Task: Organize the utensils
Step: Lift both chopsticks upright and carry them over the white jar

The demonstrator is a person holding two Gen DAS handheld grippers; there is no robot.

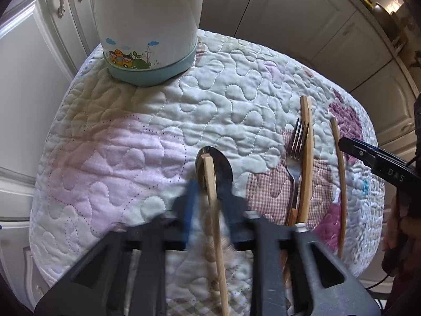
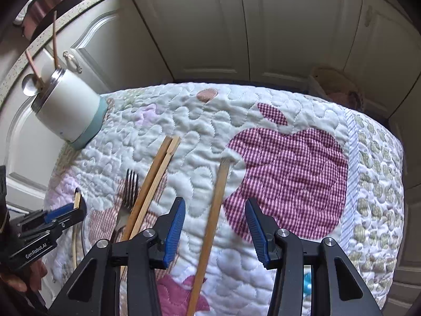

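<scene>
The right claw hangs released astride a lone chopstick lying near-to-far on the quilted tabletop, while the left claw is clenched on another chopstick.

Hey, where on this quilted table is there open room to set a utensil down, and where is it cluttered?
Free patches: the pale quilting between the canister and the fork, and the checked apple patch right of the single chopstick. Crowded: the strip where fork and chopstick pair overlap, beside the left tool shut on a chopstick over a spoon.
</scene>
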